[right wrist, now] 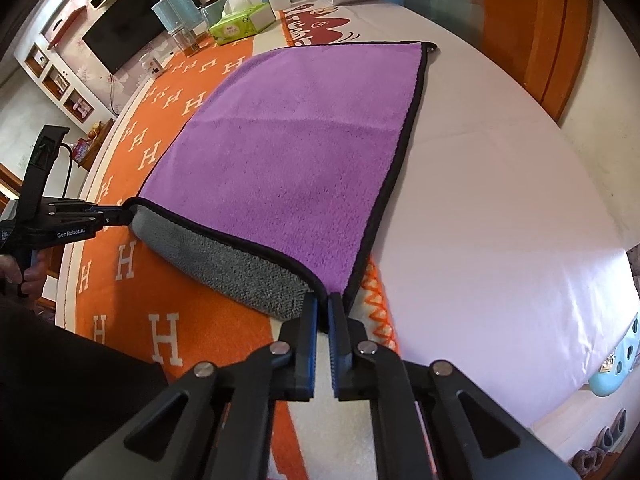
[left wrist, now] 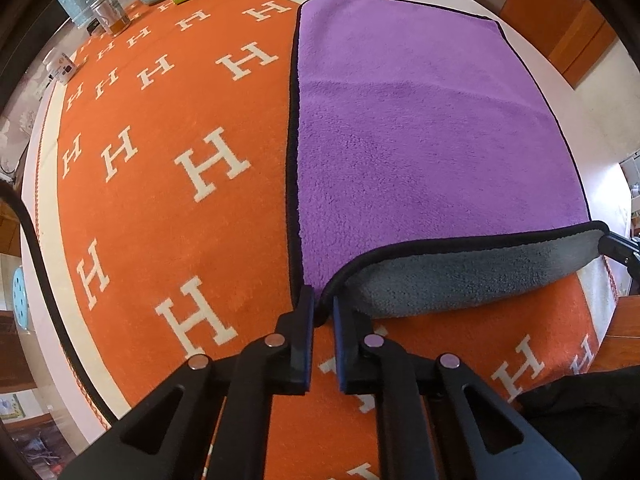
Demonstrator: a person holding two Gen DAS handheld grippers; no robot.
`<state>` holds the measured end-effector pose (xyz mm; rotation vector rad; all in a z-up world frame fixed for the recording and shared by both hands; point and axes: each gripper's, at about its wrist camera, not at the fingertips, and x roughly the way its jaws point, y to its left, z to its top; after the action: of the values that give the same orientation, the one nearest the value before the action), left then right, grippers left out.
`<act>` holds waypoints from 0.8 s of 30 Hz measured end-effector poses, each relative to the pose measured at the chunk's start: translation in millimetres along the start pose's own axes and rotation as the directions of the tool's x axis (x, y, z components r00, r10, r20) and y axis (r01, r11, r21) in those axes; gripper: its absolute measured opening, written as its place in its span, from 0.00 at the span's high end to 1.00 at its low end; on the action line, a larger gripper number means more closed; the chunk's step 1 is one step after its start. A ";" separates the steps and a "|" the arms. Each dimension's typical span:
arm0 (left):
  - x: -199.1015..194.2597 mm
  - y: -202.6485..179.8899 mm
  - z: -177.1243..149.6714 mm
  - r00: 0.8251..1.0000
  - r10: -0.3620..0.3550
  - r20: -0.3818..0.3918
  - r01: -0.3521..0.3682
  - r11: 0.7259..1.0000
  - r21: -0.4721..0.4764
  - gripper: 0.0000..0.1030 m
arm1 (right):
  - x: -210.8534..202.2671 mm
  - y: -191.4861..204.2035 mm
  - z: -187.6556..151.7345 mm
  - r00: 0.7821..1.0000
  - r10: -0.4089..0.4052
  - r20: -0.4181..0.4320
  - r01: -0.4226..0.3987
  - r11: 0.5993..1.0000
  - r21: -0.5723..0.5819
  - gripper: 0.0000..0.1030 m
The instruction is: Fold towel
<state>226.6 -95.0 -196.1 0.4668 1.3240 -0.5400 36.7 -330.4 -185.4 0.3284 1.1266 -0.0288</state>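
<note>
Partly lifted towel (left wrist: 420,140), corners hidden in left gripper (left wrist: 323,312), right gripper (right wrist: 323,312)

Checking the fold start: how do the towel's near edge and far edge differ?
The towel's near edge is lifted and curled, showing the grey underside; the far edge lies flat, showing only purple. The left gripper and right gripper pinch the near corners; nothing holds the far edge. Both have black trim.
</note>
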 end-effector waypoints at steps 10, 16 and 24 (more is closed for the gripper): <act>-8.7 -1.9 6.8 1.000 -0.003 -0.001 0.003 1.000 -0.019 0.96 | -3.4 -1.9 7.9 1.000 0.009 0.006 -0.009 1.000 -0.003 0.96; -27.4 3.0 19.2 0.999 -0.002 0.051 0.004 0.999 -0.033 0.96 | -12.0 -3.7 22.6 1.000 0.008 0.030 -0.007 1.000 -0.021 0.96; -57.4 4.2 51.7 0.987 0.004 0.161 0.000 1.000 -0.029 0.97 | -26.9 -7.3 53.1 0.996 -0.007 0.089 0.012 0.998 -0.059 0.96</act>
<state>260.2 -117.0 -130.0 0.3925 1.1754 -0.5447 70.4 -355.6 -142.8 0.2663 1.0390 -0.0184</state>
